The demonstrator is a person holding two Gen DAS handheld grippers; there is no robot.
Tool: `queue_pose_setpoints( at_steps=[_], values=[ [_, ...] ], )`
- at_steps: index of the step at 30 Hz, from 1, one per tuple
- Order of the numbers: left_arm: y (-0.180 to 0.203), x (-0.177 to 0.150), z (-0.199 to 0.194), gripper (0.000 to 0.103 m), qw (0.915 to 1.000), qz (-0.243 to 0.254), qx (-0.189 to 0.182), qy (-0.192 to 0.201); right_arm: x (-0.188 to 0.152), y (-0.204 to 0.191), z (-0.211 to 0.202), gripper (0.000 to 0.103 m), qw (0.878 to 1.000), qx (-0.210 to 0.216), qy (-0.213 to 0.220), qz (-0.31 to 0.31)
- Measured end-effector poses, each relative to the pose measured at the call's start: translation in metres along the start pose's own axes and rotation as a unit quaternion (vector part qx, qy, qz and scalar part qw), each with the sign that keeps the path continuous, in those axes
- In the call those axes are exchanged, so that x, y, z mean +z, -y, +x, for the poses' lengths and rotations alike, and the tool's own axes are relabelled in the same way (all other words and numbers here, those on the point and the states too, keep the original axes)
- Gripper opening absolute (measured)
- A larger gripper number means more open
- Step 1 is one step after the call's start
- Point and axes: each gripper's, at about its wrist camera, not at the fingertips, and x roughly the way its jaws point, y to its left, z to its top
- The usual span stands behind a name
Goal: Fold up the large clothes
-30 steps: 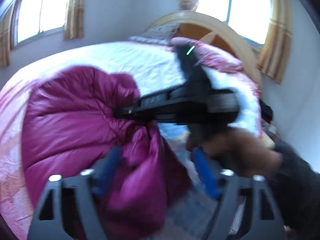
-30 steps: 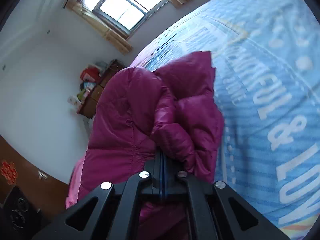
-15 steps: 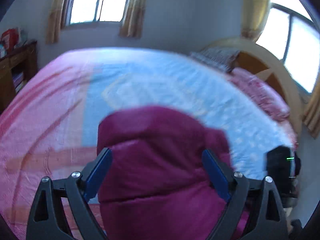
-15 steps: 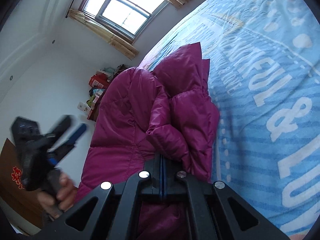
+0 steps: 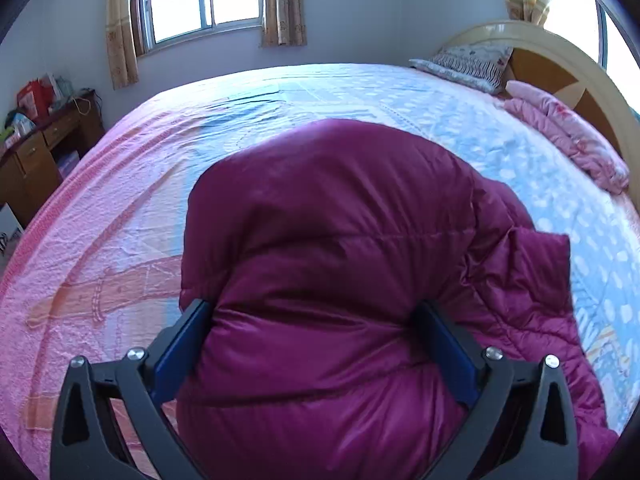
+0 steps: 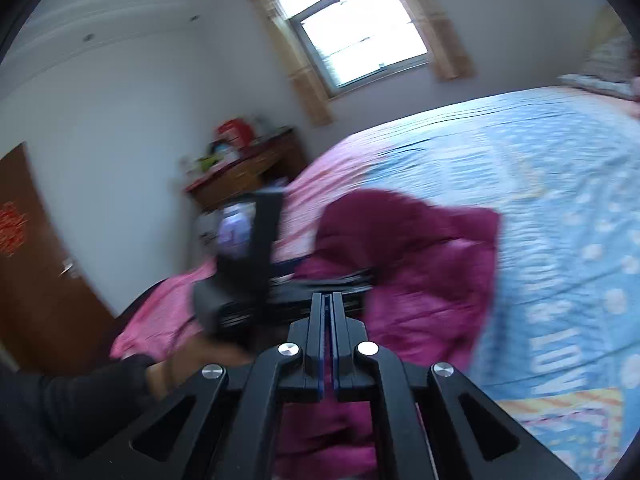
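A magenta puffer jacket (image 5: 340, 240) lies bunched on the bed, and shows blurred in the right wrist view (image 6: 420, 260). My left gripper (image 5: 316, 320) is open, its blue-padded fingers (image 5: 184, 340) standing on either side of a thick fold of the jacket at its near end. My right gripper (image 6: 327, 300) is shut and no cloth shows between its fingers. It is above the jacket's near edge. The left gripper's body (image 6: 244, 264) and the hand holding it show at the left of the right wrist view.
The bed (image 5: 140, 208) has a pink and blue sheet. A pink quilt (image 5: 568, 136) and a pillow (image 5: 468, 64) lie by the wooden headboard (image 5: 560, 64). A wooden desk (image 5: 36, 148) with clutter stands at the left. A brown door (image 6: 32, 272) is at the far left.
My right gripper has let go of the jacket fold and swung away, still shut. My left gripper has come down with its open fingers around the jacket's near end.
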Motion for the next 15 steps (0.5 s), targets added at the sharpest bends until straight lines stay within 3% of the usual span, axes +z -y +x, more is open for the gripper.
queue_pose_setpoints(
  at_steps=[3, 7, 15],
  values=[
    [-0.003, 0.001, 0.001, 0.103, 1.0000, 0.002, 0.003, -0.001, -0.018, -0.006, 0.006, 0.002, 0.999, -0.010, -0.032, -0.004],
    [-0.002, 0.002, 0.003, 0.103, 1.0000, 0.003, 0.005, -0.001, -0.042, 0.010, 0.004, 0.002, 0.997, -0.057, -0.057, 0.011],
    [0.003, 0.002, 0.005, 0.103, 0.9999, 0.011, 0.013, 0.001, -0.071, 0.044, 0.018, 0.002, 0.995, -0.046, -0.059, 0.065]
  ],
)
